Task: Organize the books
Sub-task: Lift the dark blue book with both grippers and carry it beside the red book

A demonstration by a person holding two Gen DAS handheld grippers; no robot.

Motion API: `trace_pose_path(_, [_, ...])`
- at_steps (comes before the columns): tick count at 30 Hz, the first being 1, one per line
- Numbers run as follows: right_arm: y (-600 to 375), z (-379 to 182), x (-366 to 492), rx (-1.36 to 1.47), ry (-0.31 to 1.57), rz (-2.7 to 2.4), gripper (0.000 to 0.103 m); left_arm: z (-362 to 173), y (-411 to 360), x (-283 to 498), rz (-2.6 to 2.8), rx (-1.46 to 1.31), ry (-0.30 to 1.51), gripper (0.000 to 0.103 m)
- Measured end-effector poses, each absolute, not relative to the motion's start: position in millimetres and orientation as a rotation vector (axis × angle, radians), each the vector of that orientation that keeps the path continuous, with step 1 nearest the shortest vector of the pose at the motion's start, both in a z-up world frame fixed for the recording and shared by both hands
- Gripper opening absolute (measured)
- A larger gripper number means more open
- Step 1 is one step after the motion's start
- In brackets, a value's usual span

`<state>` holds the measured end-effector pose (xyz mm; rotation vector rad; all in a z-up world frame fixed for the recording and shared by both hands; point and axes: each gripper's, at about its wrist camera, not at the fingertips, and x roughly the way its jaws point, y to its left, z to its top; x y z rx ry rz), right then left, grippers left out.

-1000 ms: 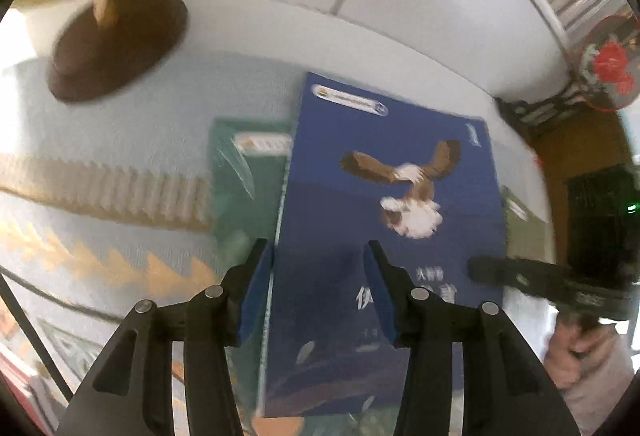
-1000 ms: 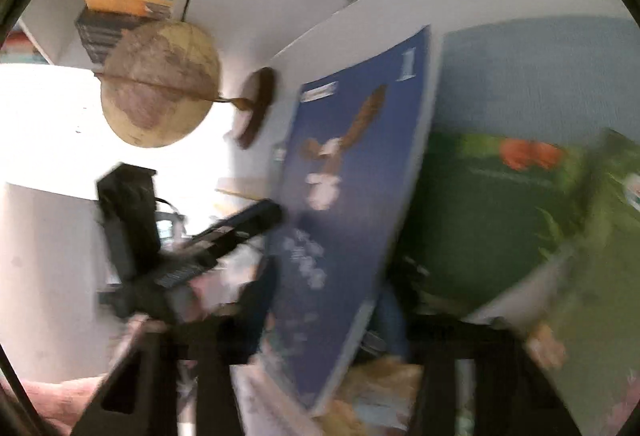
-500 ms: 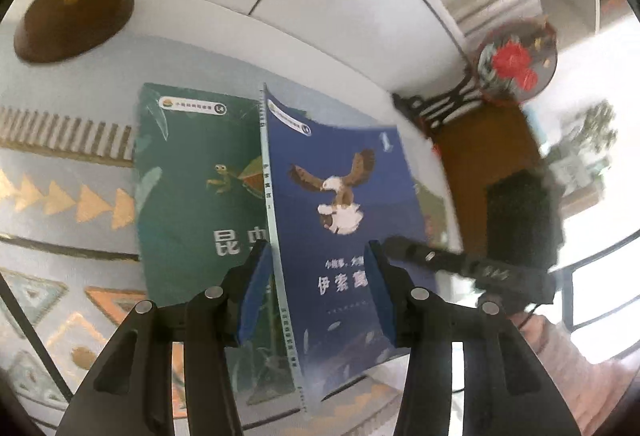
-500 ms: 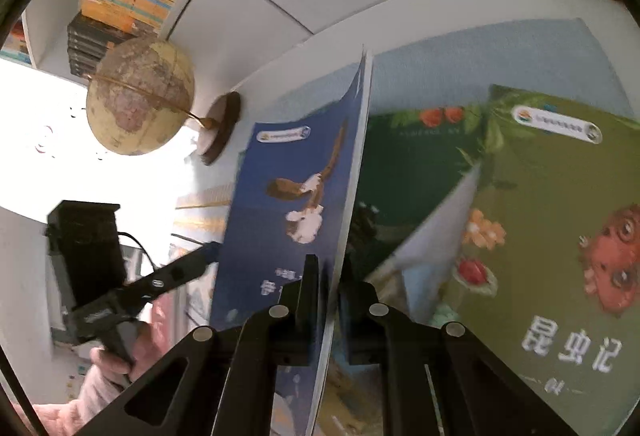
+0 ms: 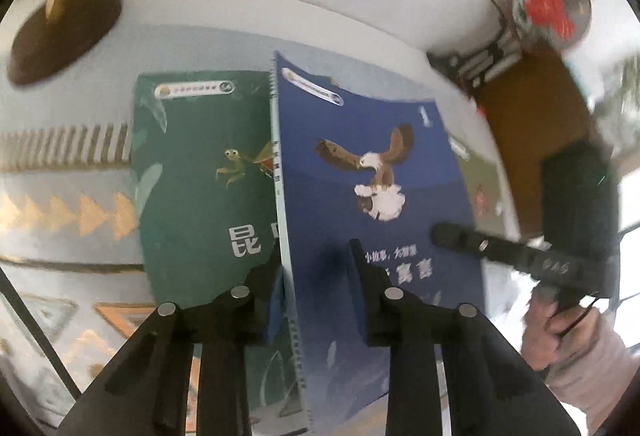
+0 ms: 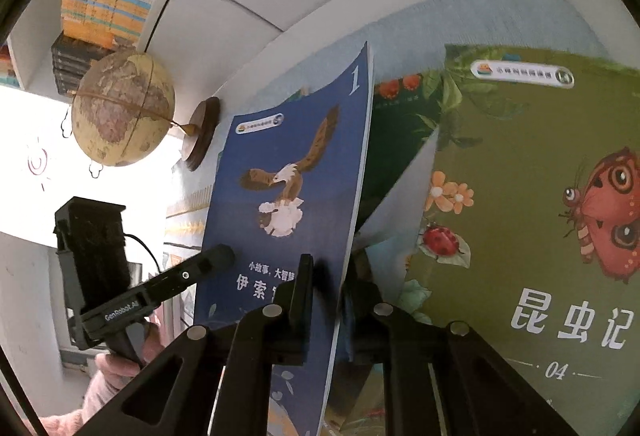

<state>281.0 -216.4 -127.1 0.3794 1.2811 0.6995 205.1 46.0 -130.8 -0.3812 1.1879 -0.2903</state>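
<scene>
Closing on the blue book point(image 5: 376, 195): left gripper point(image 5: 316, 268) now straddles its spine edge, jaws apart; right gripper point(image 6: 326, 276) clamped on the opposite edge. Book tilted up, green book point(image 5: 200, 175) at 9 o'clock. Handover likely next.

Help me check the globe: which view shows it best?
The right wrist view: the whole globe shows there, sharp, with its stand. The left wrist view catches only its blurred brown base and a sliver of the ball at the top-left edge.
</scene>
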Motion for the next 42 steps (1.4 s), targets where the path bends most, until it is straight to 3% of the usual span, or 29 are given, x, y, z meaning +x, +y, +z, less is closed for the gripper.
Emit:
trace_pose_path(6, [-202, -94, 260, 0.221, 1.183, 0.729, 0.011, -116, 44, 199, -0.314, -0.363, 1.166, 0.024])
trace_pose_path(21, [-197, -33, 200, 0.224, 1.082, 0.78, 0.011, -43, 36, 146, -0.263, -0.197, 1.078, 0.026])
trace_pose_path(42, [-144, 22, 39, 0.215, 0.964, 0.854, 0.011, 30, 82, -17, -0.133, -0.132, 0.983, 0.027])
